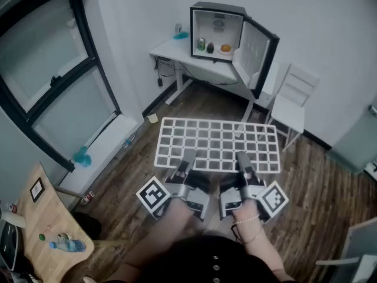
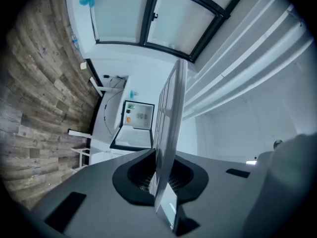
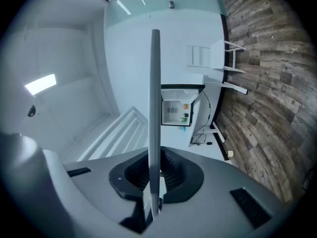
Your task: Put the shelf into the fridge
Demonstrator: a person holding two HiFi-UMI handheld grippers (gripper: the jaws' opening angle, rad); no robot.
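Left fingers point(image 2: 132, 178): pinching narrow on the near edge of the shelf point(image 1: 218, 143), whose rim is running edge-on between the pads.
Right fingers point(image 3: 181, 176): gripping the same near edge in the same narrow pinch, a little way along it.
Grippers: the left gripper point(image 1: 187, 158) and right gripper point(image 1: 242, 158) are lying side by side, pointing roughly level and forward, marker cubes turned outward.
Hands: both are staying close in front of the body, forearms drawn in.
Shelf: hanging flat in the air above the floor point(image 1: 147, 175), far edge leading toward the fridge point(image 1: 217, 34).
Fridge: sitting on the counter point(image 1: 177, 53) at the far wall, well apart from the shelf, its door point(image 1: 256, 49) standing open.
Done: the shelf is lifted and aimed.
Left: by my reading, walking it over, lining it up and sliding it in.
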